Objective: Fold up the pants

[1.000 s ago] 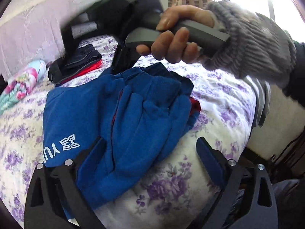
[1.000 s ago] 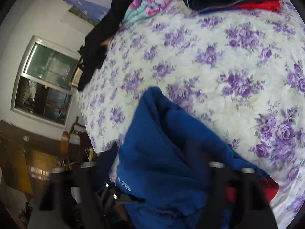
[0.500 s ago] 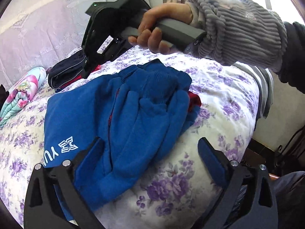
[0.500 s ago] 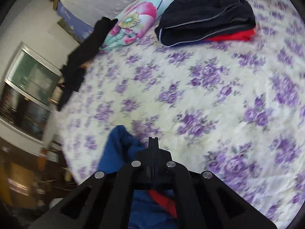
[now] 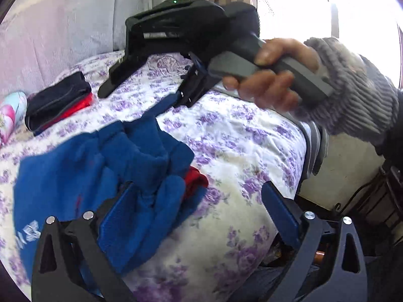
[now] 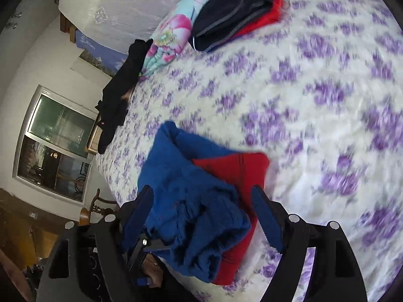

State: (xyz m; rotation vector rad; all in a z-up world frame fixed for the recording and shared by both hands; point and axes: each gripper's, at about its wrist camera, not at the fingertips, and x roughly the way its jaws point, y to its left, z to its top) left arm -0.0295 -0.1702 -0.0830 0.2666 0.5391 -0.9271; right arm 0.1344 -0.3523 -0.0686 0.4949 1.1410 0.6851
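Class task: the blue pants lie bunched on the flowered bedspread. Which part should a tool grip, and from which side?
Probably the raised blue fold of the blue pants, beside the red lining. It stands up off the bedspread, so the open right tool, already straddling it, could close from above.

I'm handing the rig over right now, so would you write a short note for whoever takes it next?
Left gripper: open, empty, low at the near edge of the pants.
Right gripper: open, empty, its fingers either side of the bunched end of the pants, not closed on it.
Pants: blue with red lining, crumpled in a heap on the floral bedspread. A stack of folded clothes lies further back.
Done: no neat fold shows yet.
Left: spread the pants flat, fold them, probably add them to the stack.
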